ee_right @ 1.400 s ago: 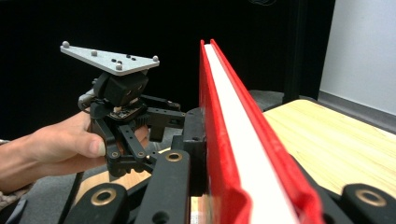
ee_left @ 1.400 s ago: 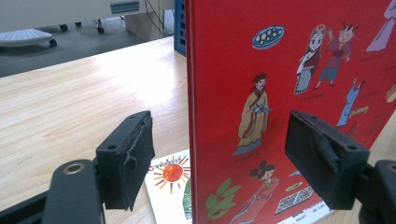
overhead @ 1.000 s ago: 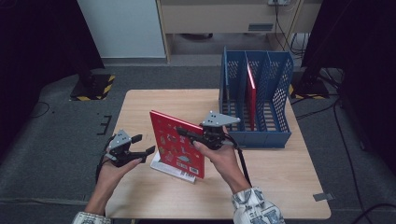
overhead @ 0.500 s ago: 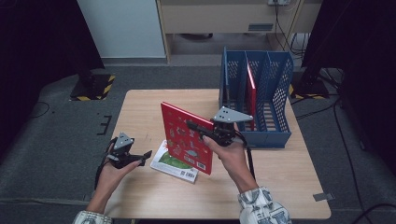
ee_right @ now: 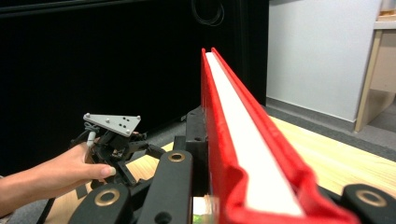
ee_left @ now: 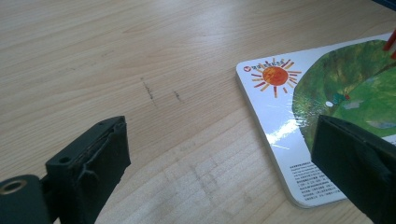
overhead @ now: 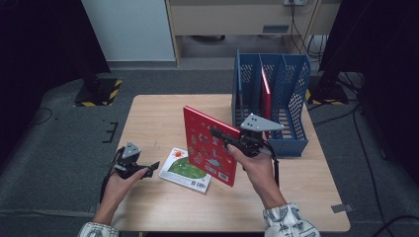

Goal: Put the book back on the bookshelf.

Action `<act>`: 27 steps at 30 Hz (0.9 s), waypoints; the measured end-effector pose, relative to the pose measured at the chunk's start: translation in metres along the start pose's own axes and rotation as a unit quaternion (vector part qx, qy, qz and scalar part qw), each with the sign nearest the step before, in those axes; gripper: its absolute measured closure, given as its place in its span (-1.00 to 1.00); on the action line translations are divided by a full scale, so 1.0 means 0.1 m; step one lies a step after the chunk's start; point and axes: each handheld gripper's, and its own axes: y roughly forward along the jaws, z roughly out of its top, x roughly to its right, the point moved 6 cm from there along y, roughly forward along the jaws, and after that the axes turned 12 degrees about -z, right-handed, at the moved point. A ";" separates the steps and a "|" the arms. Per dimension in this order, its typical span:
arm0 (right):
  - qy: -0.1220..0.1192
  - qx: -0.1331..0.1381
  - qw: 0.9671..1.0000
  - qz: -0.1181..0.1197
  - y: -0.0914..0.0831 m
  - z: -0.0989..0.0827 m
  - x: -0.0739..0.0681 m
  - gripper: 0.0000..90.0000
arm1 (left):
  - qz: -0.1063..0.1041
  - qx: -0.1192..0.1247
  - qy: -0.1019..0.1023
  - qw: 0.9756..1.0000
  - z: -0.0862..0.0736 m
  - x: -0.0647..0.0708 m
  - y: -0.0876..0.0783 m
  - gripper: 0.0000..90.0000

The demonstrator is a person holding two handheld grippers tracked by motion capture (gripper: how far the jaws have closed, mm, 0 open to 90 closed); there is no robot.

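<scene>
Since a second earlier, my left gripper had sunk beside the sun book lying near-left on the table, its jaws just opened wide, nothing between them. My right gripper had carried the red book rightward, clamped upright, presumably for the blue rack.

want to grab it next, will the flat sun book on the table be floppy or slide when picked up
Probably stiff: the sun book shows a thick board edge. Its glossy cover may slip in the open left tongs. Lying flat on the table, its edge looks hard to get under.
</scene>
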 end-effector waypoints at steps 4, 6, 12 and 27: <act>0.001 0.004 1.000 -0.009 -0.10 0.02 0.05 0.77 | 0.000 -0.002 0.000 1.000 -0.01 0.00 0.01 -0.92; 0.001 0.004 1.000 -0.012 -0.15 0.02 0.06 0.77 | 0.001 -0.004 0.001 1.000 -0.02 0.01 0.02 -0.92; 0.003 0.006 1.000 -0.026 -0.34 0.04 0.14 0.77 | 0.004 -0.006 -0.001 1.000 -0.03 0.00 0.02 -0.92; 0.013 0.005 0.998 -0.055 -0.67 0.00 0.38 0.77 | 0.005 -0.012 0.002 1.000 -0.04 0.01 0.04 -0.91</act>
